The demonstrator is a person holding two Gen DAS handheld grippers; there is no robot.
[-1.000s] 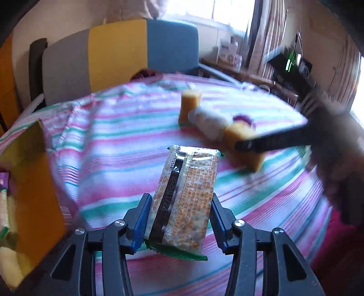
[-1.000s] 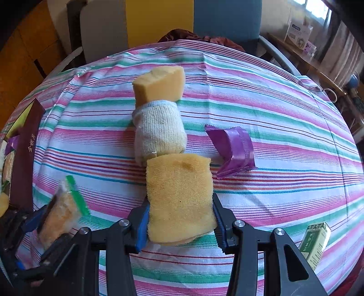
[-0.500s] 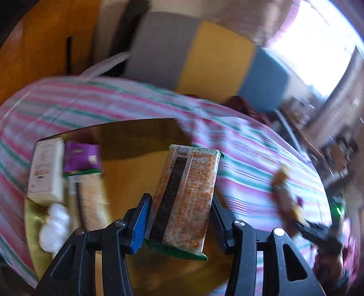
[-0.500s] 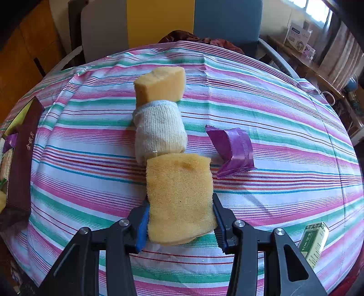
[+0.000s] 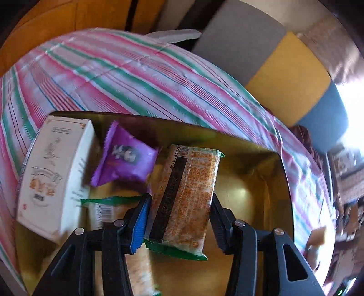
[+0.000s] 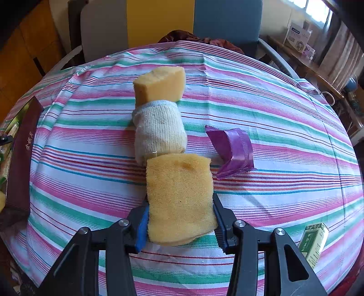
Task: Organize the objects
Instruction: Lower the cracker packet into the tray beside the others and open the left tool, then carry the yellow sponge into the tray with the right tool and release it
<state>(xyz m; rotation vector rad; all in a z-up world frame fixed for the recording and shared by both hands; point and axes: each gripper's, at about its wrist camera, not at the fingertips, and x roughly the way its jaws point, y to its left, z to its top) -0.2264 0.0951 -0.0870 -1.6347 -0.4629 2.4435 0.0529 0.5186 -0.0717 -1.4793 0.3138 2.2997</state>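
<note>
My left gripper [image 5: 179, 218] is shut on an orange cracker packet [image 5: 186, 193] with green ends and holds it over a gold-lined box [image 5: 254, 182]. The box holds a white carton [image 5: 54, 173], a purple snack packet [image 5: 127, 159] and another cracker packet [image 5: 107, 209]. My right gripper [image 6: 180, 218] is shut on a yellow sponge [image 6: 179, 193] resting on the striped tablecloth [image 6: 284, 127]. Beyond it lie a rolled white sock [image 6: 159, 129] and a second yellow sponge [image 6: 159, 84].
A purple wrapper [image 6: 234, 148] lies right of the sock. A small green-and-white box [image 6: 315, 241] sits at the near right. The brown box's outer wall [image 6: 21, 164] shows at the table's left edge. Chairs [image 6: 159, 20] stand behind the table.
My left gripper has swung left from the table middle with the cracker packet and now hangs over the open box. The right gripper and sponge have stayed put.
</note>
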